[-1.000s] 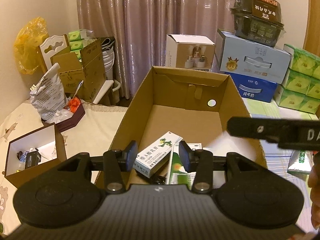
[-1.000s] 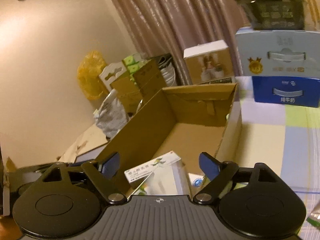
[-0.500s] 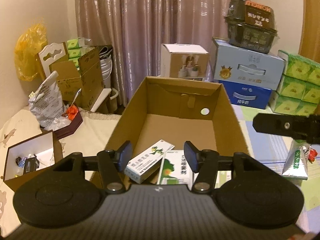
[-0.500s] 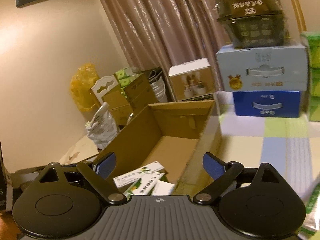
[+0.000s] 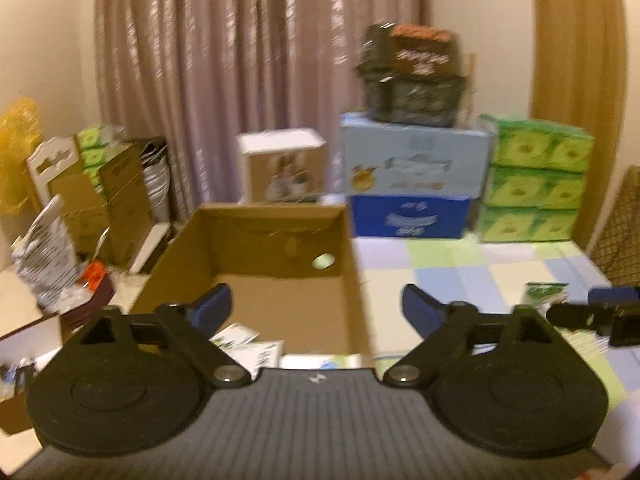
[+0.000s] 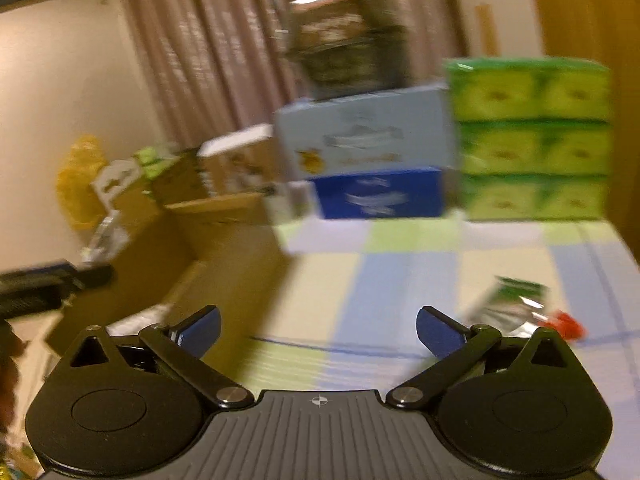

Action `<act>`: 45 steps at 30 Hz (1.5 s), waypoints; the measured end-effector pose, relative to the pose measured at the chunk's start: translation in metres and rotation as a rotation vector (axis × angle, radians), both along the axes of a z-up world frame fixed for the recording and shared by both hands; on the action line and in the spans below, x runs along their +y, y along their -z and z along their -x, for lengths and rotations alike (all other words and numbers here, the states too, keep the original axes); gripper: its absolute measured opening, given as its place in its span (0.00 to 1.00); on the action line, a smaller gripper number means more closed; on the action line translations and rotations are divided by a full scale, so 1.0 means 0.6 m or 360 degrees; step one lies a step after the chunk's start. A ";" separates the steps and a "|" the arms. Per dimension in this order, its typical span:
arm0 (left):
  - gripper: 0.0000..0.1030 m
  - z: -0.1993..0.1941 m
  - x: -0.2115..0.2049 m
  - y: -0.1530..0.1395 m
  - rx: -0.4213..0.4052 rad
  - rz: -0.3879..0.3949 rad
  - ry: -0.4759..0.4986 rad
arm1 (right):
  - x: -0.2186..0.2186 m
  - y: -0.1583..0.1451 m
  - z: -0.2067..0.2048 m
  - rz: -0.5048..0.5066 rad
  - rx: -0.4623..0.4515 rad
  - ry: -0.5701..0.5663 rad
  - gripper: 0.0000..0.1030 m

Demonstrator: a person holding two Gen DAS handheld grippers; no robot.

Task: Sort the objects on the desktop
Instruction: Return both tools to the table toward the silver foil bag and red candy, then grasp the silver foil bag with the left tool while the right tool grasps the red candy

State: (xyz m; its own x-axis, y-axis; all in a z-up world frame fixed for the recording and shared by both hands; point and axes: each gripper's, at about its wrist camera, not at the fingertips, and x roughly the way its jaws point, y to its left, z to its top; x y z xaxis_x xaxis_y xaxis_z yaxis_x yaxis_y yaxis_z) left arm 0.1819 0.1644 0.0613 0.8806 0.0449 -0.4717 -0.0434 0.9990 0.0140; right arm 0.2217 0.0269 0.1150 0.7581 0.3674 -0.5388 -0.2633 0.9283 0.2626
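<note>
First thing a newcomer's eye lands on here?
The open cardboard box at centre left, with small white-and-green packets lying at its near end. Behind it, stacked cartons topped by a dark basket, with green tissue packs at right. Both claws are open and empty: left claw, right claw.

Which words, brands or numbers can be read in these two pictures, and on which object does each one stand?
None can be read; both views are blurred by motion.
dark package: pale print, too blurred.
light blue carton: emblem and marks, unreadable.
dark blue carton: white marks, unreadable.
small boxes in the cardboard box: print too blurred.
green pouch: no legible text.
</note>
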 end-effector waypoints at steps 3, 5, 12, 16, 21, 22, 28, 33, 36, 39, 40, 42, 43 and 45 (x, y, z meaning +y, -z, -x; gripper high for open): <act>0.94 -0.007 -0.037 -0.007 -0.0015 0.0028 0.0087 | -0.051 0.009 0.014 0.0050 0.0029 0.0110 0.98; 0.96 -0.013 -0.064 -0.010 -0.0031 0.0044 0.0147 | -0.083 0.012 0.022 0.0059 0.0045 0.0176 0.98; 0.99 -0.035 -0.161 0.003 -0.0022 0.0011 0.0367 | -0.163 0.021 0.044 0.0141 0.0063 0.0345 0.98; 0.99 -0.046 -0.213 0.022 0.0020 -0.0048 0.0483 | -0.198 0.031 0.048 0.0159 0.0096 0.0401 0.98; 0.99 -0.061 -0.270 0.040 0.0087 -0.0086 0.0625 | -0.228 0.033 0.048 0.0251 0.0100 0.0376 0.98; 0.99 -0.064 -0.280 0.044 0.0102 -0.0097 0.0653 | -0.234 0.034 0.047 0.0268 0.0097 0.0359 0.98; 0.99 -0.097 -0.335 0.089 0.0228 -0.0201 0.0789 | -0.268 0.049 0.023 0.0252 0.0123 0.0380 0.98; 0.99 -0.129 -0.345 0.126 0.0325 -0.0234 0.0813 | -0.274 0.079 -0.004 0.0354 0.0138 0.0340 0.98; 0.99 -0.143 -0.345 0.135 0.0346 -0.0223 0.0841 | -0.282 0.088 -0.020 0.0331 0.0148 0.0320 0.98; 0.99 -0.153 -0.345 0.140 0.0363 -0.0204 0.0862 | -0.283 0.091 -0.033 0.0326 0.0138 0.0285 0.98; 0.99 -0.155 -0.345 0.142 0.0367 -0.0205 0.0867 | -0.282 0.091 -0.037 0.0326 0.0130 0.0270 0.98; 0.99 -0.161 -0.348 0.147 0.0380 -0.0207 0.0886 | -0.276 0.095 -0.045 0.0350 0.0125 0.0237 0.98; 0.99 -0.164 -0.351 0.149 0.0384 -0.0212 0.0896 | -0.273 0.099 -0.049 0.0364 0.0125 0.0215 0.98; 0.99 -0.170 -0.357 0.155 0.0389 -0.0219 0.0915 | -0.268 0.105 -0.055 0.0383 0.0129 0.0185 0.97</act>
State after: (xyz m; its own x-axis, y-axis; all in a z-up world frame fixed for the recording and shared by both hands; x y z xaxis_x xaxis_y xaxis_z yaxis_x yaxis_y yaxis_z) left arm 0.2838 -0.0496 -0.0317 0.6495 -0.3284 -0.6858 0.5197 0.8501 0.0852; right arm 0.2546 -0.1337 0.0521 0.7387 0.1346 -0.6604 -0.1383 0.9893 0.0469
